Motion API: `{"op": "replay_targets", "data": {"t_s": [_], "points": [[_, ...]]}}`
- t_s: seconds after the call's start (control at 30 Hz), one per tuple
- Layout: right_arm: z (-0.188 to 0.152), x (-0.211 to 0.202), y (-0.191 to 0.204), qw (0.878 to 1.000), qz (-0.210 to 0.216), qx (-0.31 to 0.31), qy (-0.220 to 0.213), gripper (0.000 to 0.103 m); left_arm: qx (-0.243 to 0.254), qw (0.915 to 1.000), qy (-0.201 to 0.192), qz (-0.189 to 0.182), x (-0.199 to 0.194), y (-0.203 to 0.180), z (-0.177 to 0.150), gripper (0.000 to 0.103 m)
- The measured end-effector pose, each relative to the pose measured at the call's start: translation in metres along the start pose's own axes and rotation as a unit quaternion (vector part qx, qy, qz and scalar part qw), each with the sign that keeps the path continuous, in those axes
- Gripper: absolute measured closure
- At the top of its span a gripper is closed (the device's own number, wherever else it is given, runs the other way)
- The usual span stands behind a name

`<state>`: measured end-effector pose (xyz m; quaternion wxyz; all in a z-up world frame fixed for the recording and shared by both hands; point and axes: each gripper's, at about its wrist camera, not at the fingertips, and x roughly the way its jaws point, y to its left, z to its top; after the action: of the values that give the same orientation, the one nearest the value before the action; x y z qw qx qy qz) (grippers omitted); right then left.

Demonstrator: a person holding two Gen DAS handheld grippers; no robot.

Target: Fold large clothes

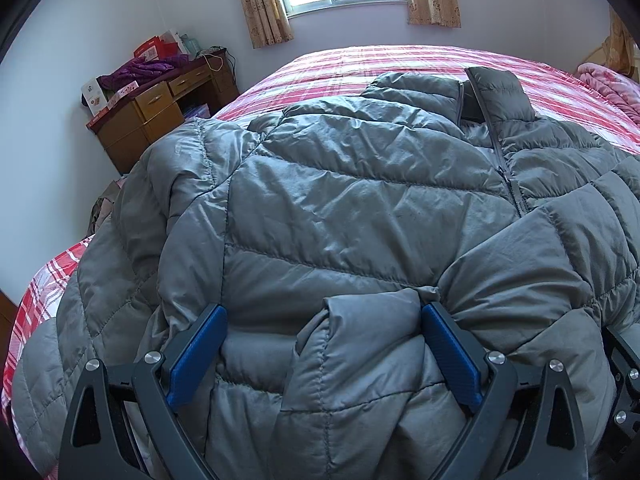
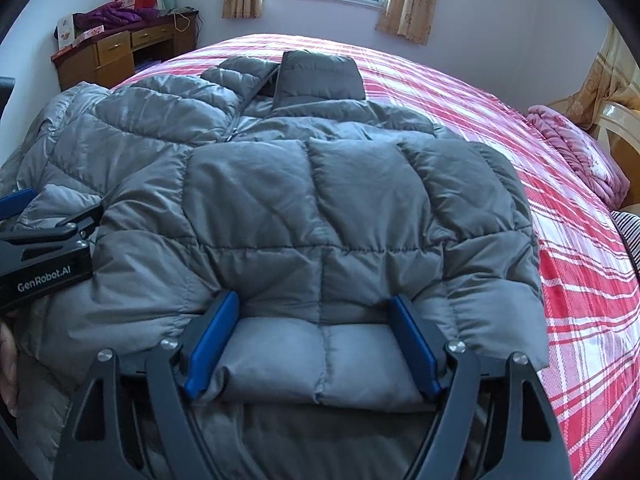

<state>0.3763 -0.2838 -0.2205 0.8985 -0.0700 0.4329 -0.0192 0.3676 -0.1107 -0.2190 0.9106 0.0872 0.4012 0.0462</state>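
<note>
Folding is sitting roughly midway: you are resting both spread-jawed grippers [image 1: 322,354] [image 2: 312,342] at the hem of the grey quilted puffer jacket [image 2: 320,200] lying sleeves-in on the red plaid bed [image 2: 580,280], lengthwise fold remaining.

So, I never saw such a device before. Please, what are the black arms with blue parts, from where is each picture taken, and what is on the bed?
These are two hand-held grippers, no robot: a person carries one in each hand. Each has a camera looking forward along its two fingers with blue pads. One picture comes from the left gripper, the other from the right gripper; there the left gripper's body also shows at the left edge. A grey puffy jacket lies on a bed with a red plaid sheet, sleeves folded across the front. Each gripper has its jaws wide around a fold of jacket. Neither seems to be squeezing it, though the fabric touches the pads. A desk stands by the wall.
</note>
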Motion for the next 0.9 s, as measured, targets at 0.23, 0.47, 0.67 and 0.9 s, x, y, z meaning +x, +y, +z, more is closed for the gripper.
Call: {"op": "replay_targets", "data": {"t_s": [0.23, 0.47, 0.67, 0.9], "points": [[0.003, 0.002, -0.001, 1.000, -0.010, 0.005, 0.010, 0.015, 0.001, 0.9997, 0.015, -0.021, 0.000, 0.004, 0.004, 0.005], [-0.011, -0.066, -0.013, 0.999, 0.024, 0.020, -0.032, 0.007, -0.029, 0.9978, -0.035, -0.048, -0.084, 0.090, -0.002, 0.005], [-0.069, -0.119, -0.004, 0.998, 0.029, -0.029, -0.046, 0.004, -0.061, 0.9945, -0.036, 0.077, -0.110, 0.213, -0.062, 0.005], [-0.103, -0.136, -0.012, 0.997, 0.031, 0.030, -0.067, 0.004, -0.207, 0.9761, 0.050, 0.041, -0.082, 0.312, -0.125, 0.005]]}}
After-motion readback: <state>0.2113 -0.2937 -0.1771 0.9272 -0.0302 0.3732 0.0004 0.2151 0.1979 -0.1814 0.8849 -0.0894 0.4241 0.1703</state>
